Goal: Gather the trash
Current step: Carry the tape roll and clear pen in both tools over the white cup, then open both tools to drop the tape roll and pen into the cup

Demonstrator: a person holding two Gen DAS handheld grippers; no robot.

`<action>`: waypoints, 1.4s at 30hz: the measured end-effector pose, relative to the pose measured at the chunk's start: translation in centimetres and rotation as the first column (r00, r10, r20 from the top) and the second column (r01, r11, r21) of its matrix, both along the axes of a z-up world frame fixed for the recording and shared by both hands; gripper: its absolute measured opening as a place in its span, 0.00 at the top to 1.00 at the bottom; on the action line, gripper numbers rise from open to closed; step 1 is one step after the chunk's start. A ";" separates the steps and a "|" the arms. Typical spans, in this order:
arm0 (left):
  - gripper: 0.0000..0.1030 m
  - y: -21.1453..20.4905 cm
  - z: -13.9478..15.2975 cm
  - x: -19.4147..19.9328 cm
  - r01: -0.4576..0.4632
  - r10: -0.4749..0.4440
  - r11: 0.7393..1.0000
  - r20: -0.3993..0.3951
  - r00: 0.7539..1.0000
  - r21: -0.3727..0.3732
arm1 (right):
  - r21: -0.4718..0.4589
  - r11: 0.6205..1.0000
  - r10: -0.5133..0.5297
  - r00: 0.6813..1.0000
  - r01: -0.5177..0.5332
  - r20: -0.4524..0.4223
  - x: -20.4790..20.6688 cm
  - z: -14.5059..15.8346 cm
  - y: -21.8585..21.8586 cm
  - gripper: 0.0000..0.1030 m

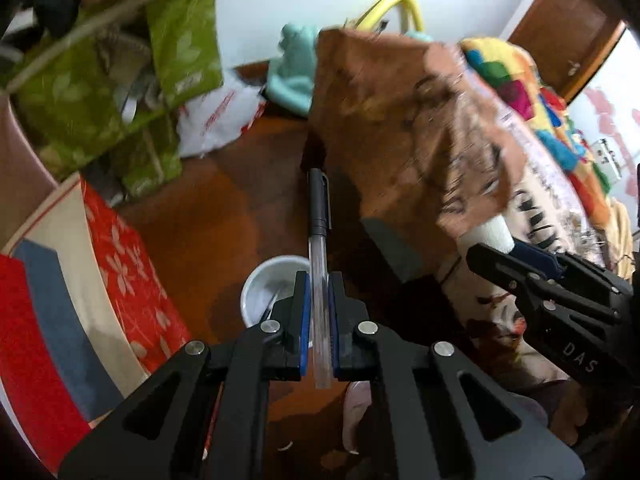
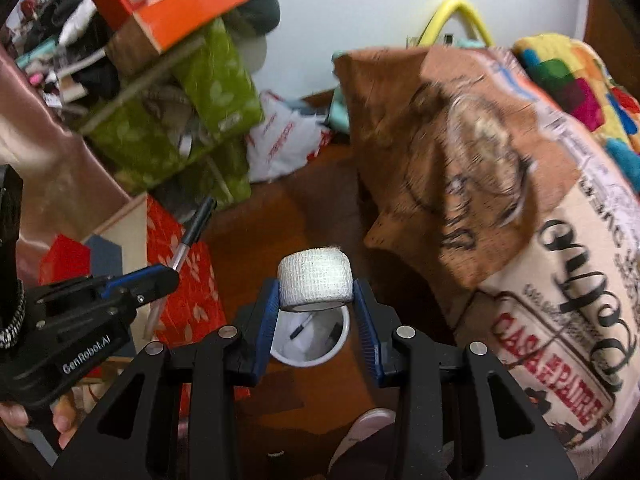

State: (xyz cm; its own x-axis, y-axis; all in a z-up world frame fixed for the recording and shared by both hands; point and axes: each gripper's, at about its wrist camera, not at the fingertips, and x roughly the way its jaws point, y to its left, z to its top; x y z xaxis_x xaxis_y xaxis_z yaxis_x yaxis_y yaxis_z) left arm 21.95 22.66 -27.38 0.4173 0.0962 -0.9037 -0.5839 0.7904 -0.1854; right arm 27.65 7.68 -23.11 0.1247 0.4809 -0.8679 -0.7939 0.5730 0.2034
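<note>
both grippers loaded, poised over the white bin

above the brown floor, a small white bin [image 2: 310,334] stood between a red patterned box [image 2: 182,276] and a big printed cushion [image 2: 520,240], with a few scraps already lying inside it. the left gripper [image 1: 319,300] was clamped tight on a pen [image 1: 319,240], whose clear barrel ran between the blue pads and whose black cap pointed forward and away. in the left wrist view the bin's rim showed just beside and under the left pad. the right gripper [image 2: 316,300] was closed on a roll of white bandage tape [image 2: 315,282], pinched by its two sides, and in the right wrist view the roll hung almost directly over the bin's mouth.

the step in hand looked like the carry to the bin, nearly finished, with both pieces of trash held and not yet dropped. the next move probably called for centring each item over the opening, then spreading the jaws. the roll seemed well lined up; the long pen likely needed tipping steeper, or it could catch the rim and fall onto the floor.
</note>
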 end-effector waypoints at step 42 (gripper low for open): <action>0.86 3.7 -8.6 1.2 -0.086 0.064 0.991 -0.211 0.975 -0.099 | -0.106 0.982 0.140 0.977 -0.159 -0.163 0.5 -7.7 4.4 0.62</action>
State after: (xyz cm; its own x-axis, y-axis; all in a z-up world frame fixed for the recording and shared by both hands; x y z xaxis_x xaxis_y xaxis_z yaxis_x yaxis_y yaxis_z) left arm 23.13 26.36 -35.98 0.2150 0.0181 -0.9764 -0.6754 0.7249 -0.1353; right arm 28.14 12.10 -30.76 -0.0809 0.3770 -0.9227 -0.8367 0.4773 0.2685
